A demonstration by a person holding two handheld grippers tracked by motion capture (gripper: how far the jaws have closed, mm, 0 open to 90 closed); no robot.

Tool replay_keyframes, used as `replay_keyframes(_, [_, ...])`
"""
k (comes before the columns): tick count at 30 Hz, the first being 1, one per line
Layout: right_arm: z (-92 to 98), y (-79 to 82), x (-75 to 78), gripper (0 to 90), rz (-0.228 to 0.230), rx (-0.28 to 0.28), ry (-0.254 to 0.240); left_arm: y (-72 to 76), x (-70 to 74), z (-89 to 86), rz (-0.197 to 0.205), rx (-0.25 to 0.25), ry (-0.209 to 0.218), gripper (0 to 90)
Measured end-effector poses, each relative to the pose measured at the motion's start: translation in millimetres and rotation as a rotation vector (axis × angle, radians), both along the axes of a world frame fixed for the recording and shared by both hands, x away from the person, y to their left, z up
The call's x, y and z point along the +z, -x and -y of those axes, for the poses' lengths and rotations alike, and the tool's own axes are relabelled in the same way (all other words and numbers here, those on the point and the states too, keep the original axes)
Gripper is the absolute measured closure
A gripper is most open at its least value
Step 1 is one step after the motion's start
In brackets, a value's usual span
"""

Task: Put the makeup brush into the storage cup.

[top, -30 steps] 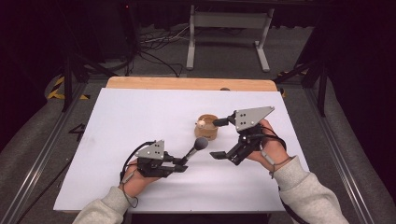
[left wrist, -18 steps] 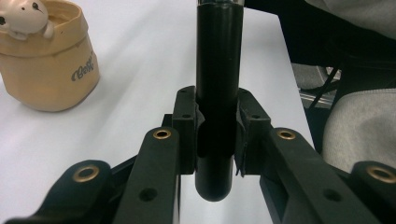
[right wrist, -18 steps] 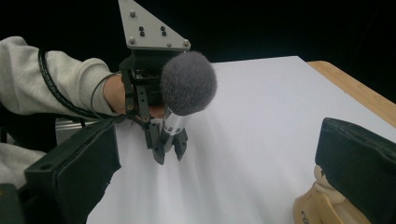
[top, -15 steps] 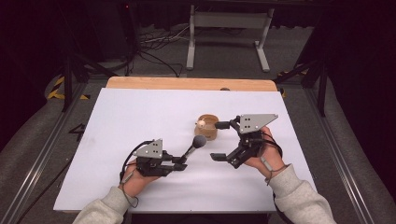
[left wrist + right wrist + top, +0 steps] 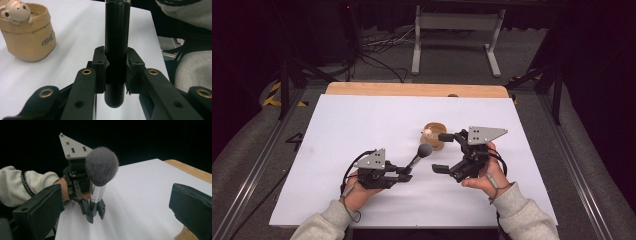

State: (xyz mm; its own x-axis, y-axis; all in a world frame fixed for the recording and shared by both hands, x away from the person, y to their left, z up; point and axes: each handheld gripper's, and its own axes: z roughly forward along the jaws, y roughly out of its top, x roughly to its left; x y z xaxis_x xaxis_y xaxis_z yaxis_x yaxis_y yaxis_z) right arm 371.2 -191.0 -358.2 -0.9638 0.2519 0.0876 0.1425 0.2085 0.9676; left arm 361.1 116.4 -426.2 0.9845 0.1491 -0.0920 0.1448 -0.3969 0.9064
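Beige cup point(image 5: 434, 136) – just beyond the held brush point(image 5: 419, 155).

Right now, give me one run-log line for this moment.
left gripper: shut on makeup brush, bristles up | right gripper: open, holds nothing, facing brush | beige bear cup: upright on white table, beside right gripper

left gripper point(image 5: 408, 174): i see its jaws clamped on the brush handle, low on the white sheet.
brush point(image 5: 419, 154): slants up and away, grey head nearest the cup.
right gripper point(image 5: 440, 152): my jaws stand wide apart, one beside the cup.
cup point(image 5: 434, 136): tan, upright, mid-table point(image 5: 362, 115).
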Motion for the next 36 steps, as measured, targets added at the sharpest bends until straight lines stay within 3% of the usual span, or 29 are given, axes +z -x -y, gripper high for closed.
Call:
replay_keyframes(4, [-4.5,2.5,-2.3,0.0,0.021,0.018,0.003,0.2,0.1,0.2,0.0,0.001,0.002,74.3])
replay_keyframes(10, [-12.8,4.4,-3.0,3.9,0.054,-0.044,0.017,0.6,-0.2,0.4,0.001,0.005,0.004,74.2])
replay_keyframes(18, [-24.0,2.1,-7.0,11.4,0.038,-0.096,0.024,0.9,-0.5,0.5,0.006,0.007,0.003,74.2])
replay_keyframes(22, [-30.0,3.1,-8.6,15.9,0.033,-0.084,0.026,1.2,-0.3,0.1,0.011,0.013,0.003,74.2])
replay_keyframes(24, [-32.9,3.8,-9.3,24.0,0.036,-0.057,0.02,1.1,-0.3,-0.2,0.014,0.014,0.004,74.2])
replay_keyframes(29, [-36.1,4.2,-10.1,26.2,0.033,-0.045,0.007,1.7,-0.4,0.0,0.016,0.013,0.003,74.2])
replay_keyframes(33, [-39.9,4.9,-11.8,33.5,0.027,-0.021,0.01,1.5,-0.8,0.0,0.018,0.014,0.003,74.2])
replay_keyframes(36, [-42.0,4.3,-12.8,37.0,0.0,-0.004,0.014,1.7,-0.7,0.1,0.021,0.012,0.004,74.2])
